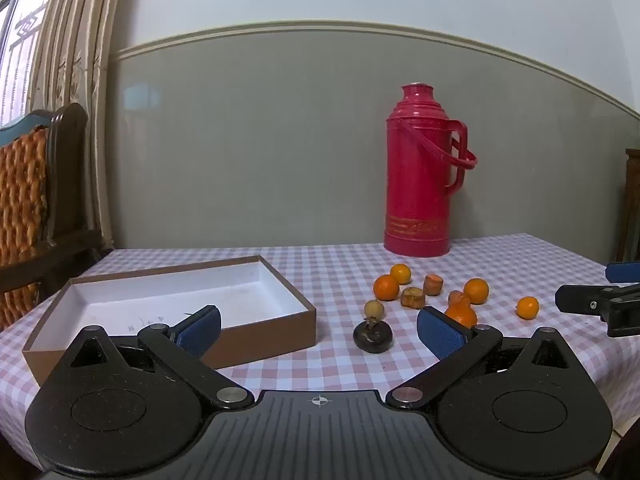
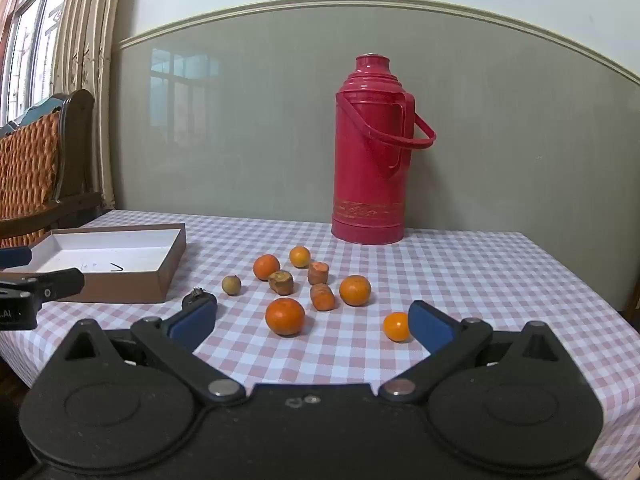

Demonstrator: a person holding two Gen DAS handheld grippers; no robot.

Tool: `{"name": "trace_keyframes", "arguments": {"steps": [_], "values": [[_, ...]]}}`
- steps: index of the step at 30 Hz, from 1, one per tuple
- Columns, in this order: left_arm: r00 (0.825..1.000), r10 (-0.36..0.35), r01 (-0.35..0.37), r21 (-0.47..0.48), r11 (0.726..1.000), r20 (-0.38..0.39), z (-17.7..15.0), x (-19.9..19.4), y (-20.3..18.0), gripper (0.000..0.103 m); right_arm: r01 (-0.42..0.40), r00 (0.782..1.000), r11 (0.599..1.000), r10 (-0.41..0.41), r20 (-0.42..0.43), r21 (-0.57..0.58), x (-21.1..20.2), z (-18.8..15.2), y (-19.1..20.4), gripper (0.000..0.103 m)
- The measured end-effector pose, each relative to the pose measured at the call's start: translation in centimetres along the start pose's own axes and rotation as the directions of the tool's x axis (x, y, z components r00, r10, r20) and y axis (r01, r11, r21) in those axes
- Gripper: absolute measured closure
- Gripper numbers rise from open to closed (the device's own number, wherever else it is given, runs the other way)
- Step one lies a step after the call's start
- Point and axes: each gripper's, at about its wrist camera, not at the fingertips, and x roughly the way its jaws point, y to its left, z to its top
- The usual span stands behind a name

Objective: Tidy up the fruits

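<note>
Several oranges lie loose on the checked tablecloth, the biggest (image 2: pixel 285 316) nearest my right gripper (image 2: pixel 312 314) and a small one (image 2: pixel 397 326) by its right finger. Among them are three carrot pieces (image 2: pixel 322 297), a small brownish fruit (image 2: pixel 231 284) and a dark round fruit (image 1: pixel 373 335). An open brown box (image 1: pixel 264 340) with a white inside stands to the left, holding no fruit. My left gripper (image 1: pixel 318 320) hovers open between the box and the dark fruit. Both grippers are open and hold nothing. One orange (image 1: pixel 460 314) is half hidden behind the left gripper's right pad.
A tall red thermos (image 2: pixel 370 152) stands at the back of the table against the wall. A wooden chair (image 1: pixel 36 200) with an orange cushion sits beyond the table's left edge, by the curtain. The table's right edge (image 2: pixel 580 300) is near.
</note>
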Motion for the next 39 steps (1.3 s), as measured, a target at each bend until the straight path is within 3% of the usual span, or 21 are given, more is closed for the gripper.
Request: {"name": "trace_keyframes", "arguments": {"steps": [39], "values": [[1.0,0.004,-0.004,-0.001,1.0,0.005,0.01,0.09,0.18,0.0,0.013,1.0,1.0,-0.013,0.005,0.019,-0.33,-0.1,-0.39,0.006]]}}
